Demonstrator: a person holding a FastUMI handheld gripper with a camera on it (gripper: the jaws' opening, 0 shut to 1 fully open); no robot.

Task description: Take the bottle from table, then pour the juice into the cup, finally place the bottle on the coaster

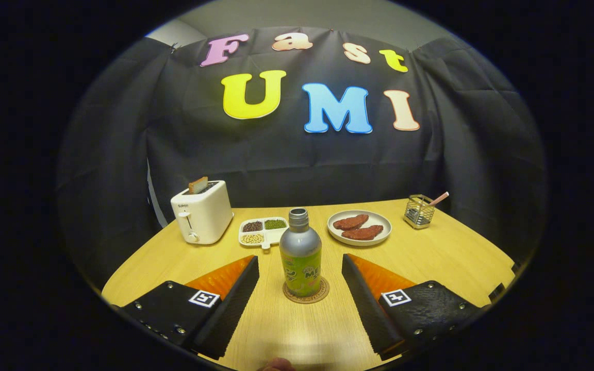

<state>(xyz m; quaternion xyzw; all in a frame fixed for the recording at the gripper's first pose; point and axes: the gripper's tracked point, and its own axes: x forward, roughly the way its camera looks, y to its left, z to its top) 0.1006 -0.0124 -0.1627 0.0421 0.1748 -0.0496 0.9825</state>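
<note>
A silver bottle [300, 252] with a green label and no cap stands upright on a round brown coaster [306, 297] on the wooden table [431, 257]. My gripper [300, 265] is open, its two fingers spread wide to either side of the bottle, with a gap on each side and no contact. The bottle sits between the fingertips, level with them.
Beyond the bottle lie a white divided tray of beans [263, 231] and a white plate with two brown meat pieces [359, 227]. A white toaster with a slice of bread [201, 211] stands at the far left, a wire holder with a straw [419, 210] at the far right.
</note>
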